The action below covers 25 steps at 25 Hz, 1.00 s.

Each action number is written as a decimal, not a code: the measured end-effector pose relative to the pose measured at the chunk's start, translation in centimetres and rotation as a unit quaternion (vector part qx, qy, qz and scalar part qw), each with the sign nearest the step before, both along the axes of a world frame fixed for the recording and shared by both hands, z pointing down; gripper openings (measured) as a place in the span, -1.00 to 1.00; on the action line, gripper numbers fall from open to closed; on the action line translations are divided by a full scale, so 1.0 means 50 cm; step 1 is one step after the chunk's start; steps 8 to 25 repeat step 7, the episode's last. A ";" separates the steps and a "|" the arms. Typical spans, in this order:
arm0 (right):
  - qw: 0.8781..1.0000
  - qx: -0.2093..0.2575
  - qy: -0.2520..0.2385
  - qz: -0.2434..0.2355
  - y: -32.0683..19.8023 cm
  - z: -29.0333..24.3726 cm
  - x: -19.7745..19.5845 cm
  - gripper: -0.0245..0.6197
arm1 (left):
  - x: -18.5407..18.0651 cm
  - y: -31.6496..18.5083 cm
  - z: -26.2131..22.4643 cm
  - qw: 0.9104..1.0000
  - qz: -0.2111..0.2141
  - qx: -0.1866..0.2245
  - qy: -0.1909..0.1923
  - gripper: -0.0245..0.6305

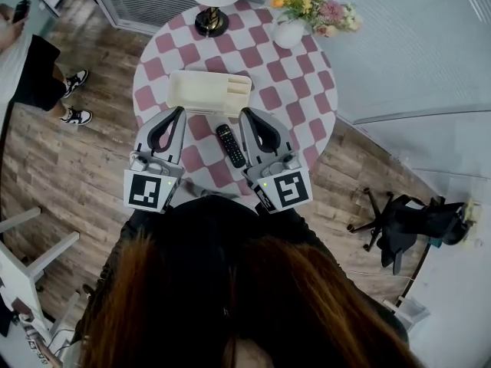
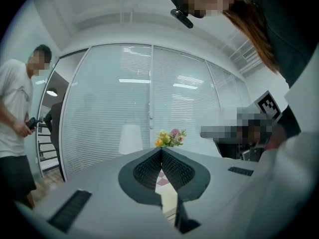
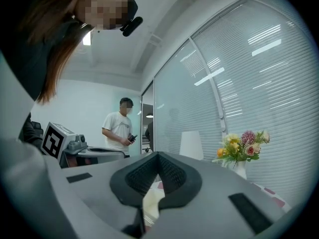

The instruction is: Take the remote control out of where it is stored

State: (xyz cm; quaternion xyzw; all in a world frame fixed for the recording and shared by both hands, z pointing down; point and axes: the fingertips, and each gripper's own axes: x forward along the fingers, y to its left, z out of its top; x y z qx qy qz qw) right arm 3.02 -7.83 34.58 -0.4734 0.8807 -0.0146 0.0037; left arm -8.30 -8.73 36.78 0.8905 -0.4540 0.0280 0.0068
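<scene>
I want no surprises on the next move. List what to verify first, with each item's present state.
1. Remote control out of the storage box, lying on the table: ok.
2. Left gripper shut, nothing between its jaws: ok.
3. Right gripper shut, nothing between its jaws: ok.
4. Remote control touched by neither gripper: cannot tell; the right gripper is close beside it.
5. Lamp and flower vase at the table's far side, away from both grippers: ok.
</scene>
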 end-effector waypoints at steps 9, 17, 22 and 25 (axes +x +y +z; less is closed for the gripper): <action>1.000 -0.004 -0.004 0.000 0.005 0.000 -0.008 -0.88 | 0.002 0.014 -0.009 1.000 0.000 0.003 0.005 -0.90; 1.000 -0.004 -0.004 0.000 0.005 0.000 -0.008 -0.88 | 0.002 0.014 -0.009 1.000 0.000 0.003 0.005 -0.90; 1.000 -0.004 -0.004 0.000 0.005 0.000 -0.008 -0.88 | 0.002 0.014 -0.009 1.000 0.000 0.003 0.005 -0.90; 1.000 -0.004 -0.004 0.000 0.005 0.000 -0.008 -0.88 | 0.002 0.014 -0.009 1.000 0.000 0.003 0.005 -0.90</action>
